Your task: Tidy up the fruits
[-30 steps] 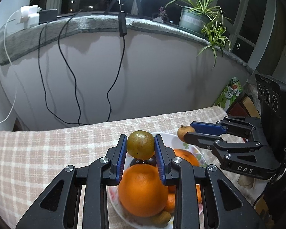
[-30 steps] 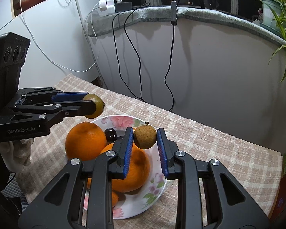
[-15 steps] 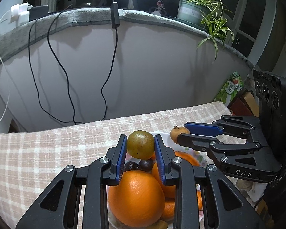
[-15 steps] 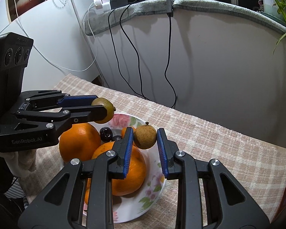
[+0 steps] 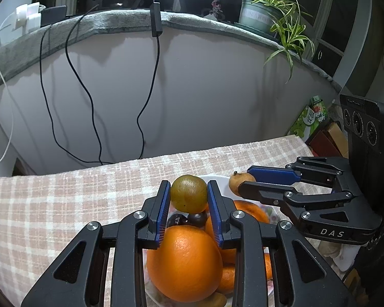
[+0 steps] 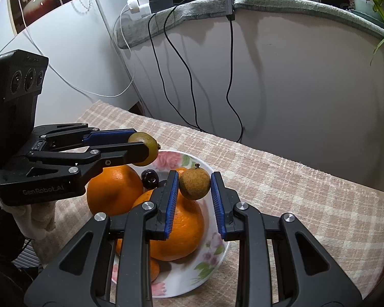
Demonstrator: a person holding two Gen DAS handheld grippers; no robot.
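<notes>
The left tongs are gripping a smooth greenish-brown fruit, while the right tongs are clamping a rough tan, stemmed fruit, both hovering over the floral bowl at its 12 o'clock rim.

A small brown rough-skinned round fruit is clamped between the blue pads of the right tool, above a white floral-patterned bowl. At nine o'clock, a small green-yellow round fruit is gripped by the left tool. Large oranges and dark cherries are held in the bowl, which is set on a beige checked table.
</notes>
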